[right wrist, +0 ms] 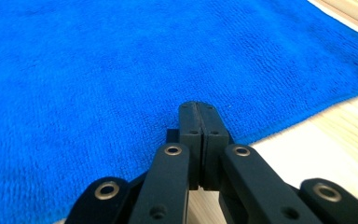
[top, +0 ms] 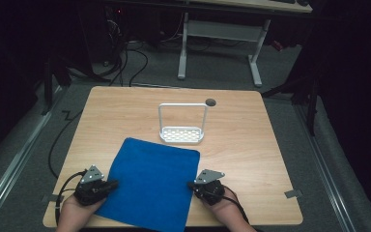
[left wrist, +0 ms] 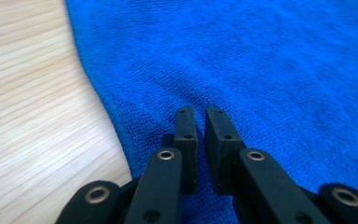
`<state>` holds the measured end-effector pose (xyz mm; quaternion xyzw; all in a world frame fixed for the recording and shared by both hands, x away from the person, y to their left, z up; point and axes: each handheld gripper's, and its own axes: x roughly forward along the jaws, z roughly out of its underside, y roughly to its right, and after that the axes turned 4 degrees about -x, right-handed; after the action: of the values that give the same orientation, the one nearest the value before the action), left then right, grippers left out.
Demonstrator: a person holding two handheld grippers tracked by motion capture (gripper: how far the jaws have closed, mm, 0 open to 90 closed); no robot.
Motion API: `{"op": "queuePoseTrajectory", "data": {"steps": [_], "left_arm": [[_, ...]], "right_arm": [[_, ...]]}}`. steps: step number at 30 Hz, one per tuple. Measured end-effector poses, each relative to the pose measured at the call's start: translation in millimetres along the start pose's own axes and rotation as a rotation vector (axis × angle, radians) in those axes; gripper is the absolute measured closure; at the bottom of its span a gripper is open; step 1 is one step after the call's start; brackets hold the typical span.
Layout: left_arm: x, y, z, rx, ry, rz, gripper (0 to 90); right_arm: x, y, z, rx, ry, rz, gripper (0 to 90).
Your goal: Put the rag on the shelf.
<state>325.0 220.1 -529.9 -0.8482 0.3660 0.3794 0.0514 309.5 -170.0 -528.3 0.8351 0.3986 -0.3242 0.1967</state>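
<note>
Blue cloth (top: 149, 181) flat on table (top: 241, 140), left gripper (left wrist: 200, 114) slightly parted over its edge, right gripper (right wrist: 199, 108) clenched — white rack (top: 182, 124) beyond.

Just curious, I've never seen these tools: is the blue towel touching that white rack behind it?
Apart. In the high view a strip of bare wooden table shows between the blue towel's far edge and the white rack's base.

Bright light on the table (top: 251, 145) in the middle of the high view; very dark at both side edges; blue cloth (left wrist: 261, 70) sharp low down, blurry toward the top; no glare.
</note>
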Motion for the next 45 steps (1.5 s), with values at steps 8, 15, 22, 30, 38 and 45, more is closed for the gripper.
{"op": "queuePoseTrajectory", "data": {"steps": [8, 15, 22, 30, 38, 45], "left_arm": [[18.8, 22.5, -18.1, 0.092, -0.077, 0.121, 84.7], [32.5, 45.0, -27.3, 0.136, -0.092, 0.214, 83.2], [35.5, 47.1, -34.5, 0.128, 0.057, 0.066, 75.5], [44.5, 52.0, -30.2, 0.167, -0.018, 0.084, 75.1], [41.1, 70.3, -22.1, 0.208, -0.034, 0.16, 74.5], [47.2, 78.6, -21.0, 0.198, -0.008, 0.205, 71.6]], "right_arm": [[-23.2, 13.1, 22.7, 0.067, -0.011, 0.086, 90.0], [-41.1, 27.9, 39.9, 0.125, -0.03, 0.176, 90.0], [-44.5, 22.8, 35.5, 0.126, 0.007, 0.158, 90.0], [-34.4, 15.5, 32.3, 0.09, -0.019, 0.104, 90.0], [-41.1, 27.3, 37.5, 0.115, -0.044, 0.154, 89.8], [-53.2, 25.8, 45.4, 0.112, -0.073, 0.167, 89.8]]}}
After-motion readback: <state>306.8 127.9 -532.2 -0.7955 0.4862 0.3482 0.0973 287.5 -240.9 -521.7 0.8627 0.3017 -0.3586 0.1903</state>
